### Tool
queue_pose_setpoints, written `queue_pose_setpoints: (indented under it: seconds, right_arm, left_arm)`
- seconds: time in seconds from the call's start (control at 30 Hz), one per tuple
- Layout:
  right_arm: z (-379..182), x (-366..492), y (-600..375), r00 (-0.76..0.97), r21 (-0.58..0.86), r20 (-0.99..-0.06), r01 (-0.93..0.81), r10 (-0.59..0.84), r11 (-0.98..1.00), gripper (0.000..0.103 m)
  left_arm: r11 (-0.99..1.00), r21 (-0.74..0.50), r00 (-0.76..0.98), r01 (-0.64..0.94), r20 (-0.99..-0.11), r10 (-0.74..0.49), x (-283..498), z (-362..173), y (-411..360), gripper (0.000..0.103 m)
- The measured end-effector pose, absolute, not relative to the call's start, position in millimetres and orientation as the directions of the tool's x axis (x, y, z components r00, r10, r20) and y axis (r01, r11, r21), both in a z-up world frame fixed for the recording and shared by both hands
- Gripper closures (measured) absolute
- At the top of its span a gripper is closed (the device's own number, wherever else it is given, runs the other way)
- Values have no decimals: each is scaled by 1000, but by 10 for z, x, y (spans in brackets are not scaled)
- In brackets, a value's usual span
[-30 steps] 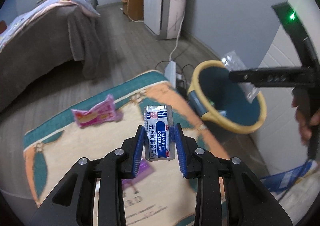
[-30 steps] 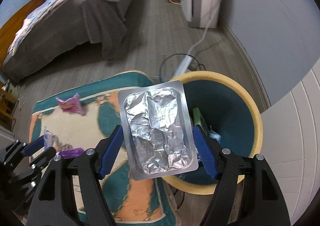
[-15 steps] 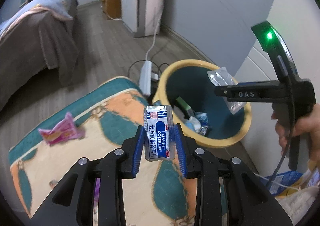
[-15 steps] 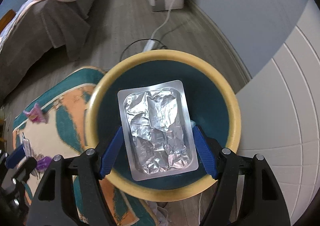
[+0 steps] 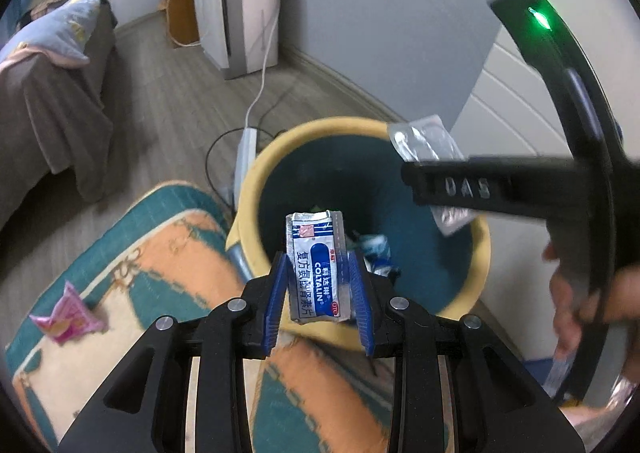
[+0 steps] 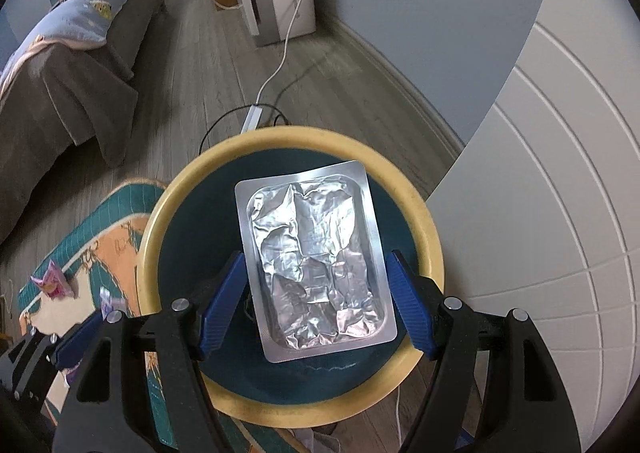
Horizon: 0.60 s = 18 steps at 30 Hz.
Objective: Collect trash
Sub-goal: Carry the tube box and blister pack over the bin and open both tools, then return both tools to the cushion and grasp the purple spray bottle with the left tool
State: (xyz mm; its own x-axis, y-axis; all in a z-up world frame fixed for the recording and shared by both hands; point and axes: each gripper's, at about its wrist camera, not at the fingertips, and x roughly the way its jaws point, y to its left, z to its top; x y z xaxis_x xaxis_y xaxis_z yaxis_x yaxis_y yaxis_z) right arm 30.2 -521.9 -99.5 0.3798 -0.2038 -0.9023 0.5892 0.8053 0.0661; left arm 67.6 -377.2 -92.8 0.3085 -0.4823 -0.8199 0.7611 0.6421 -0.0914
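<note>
My left gripper [image 5: 320, 293] is shut on a blue and white Coltalin medicine sachet [image 5: 316, 265], held at the near rim of the yellow bin [image 5: 248, 197] with a teal inside. My right gripper [image 6: 316, 305] is shut on a silver foil blister pack [image 6: 312, 265], held right above the bin's opening [image 6: 188, 229]. In the left wrist view the right gripper [image 5: 440, 189] reaches over the bin from the right with the blister pack [image 5: 424, 139]. Some trash [image 5: 376, 249] lies in the bin. A pink wrapper [image 5: 66, 317] lies on the rug; it also shows in the right wrist view [image 6: 52, 279].
The bin stands on the wood floor by the patterned rug [image 5: 168, 253], close to a white panelled wall [image 6: 560, 173]. A power strip [image 5: 244, 157] with cables lies behind it. A bed [image 6: 60, 73] is at left, a white appliance [image 5: 236, 1] at the back.
Both grippers have moved toward the bin. The right one came over its opening with the blister pack; the left one reached its near rim with the sachet.
</note>
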Motion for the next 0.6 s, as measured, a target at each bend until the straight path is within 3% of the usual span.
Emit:
queue_pose_setpoints:
  seconds: [0.2,0.27,0.37,0.43,0.53,0.6]
  right_arm:
    - [-882,277,-5303,424,79,-872,613,-244,786,32]
    - [-855,268,-5317,435,89,-866,620,-247,779,32]
    - [-846,267,-5318,435,87,-864,623,-252,778,31]
    - [-846,260,-5316,437,92,-865,622,-247,778,16]
    - [-833,260,-5324,452,118,-862,620,-230,776,6]
    - [-841,278,-5307,456,129,-863,612,-215,780,6]
  left_arm:
    - [634,-107,352,766,-756,-553,681,-729,-3783,68]
    - [631,-111,362,767,-738,-570,672,-683,-3780,53]
    - [628,-122,357,768,-732,-580,680,-670,-3774,39]
    - [640,-106,374,761,-734,-567,676,-669,-3757,26]
    - [656,-102,390,747,-732,-559,688,-672,-3691,15]
    - [675,-96,407,731,-733,-545,707,-679,-3621,9]
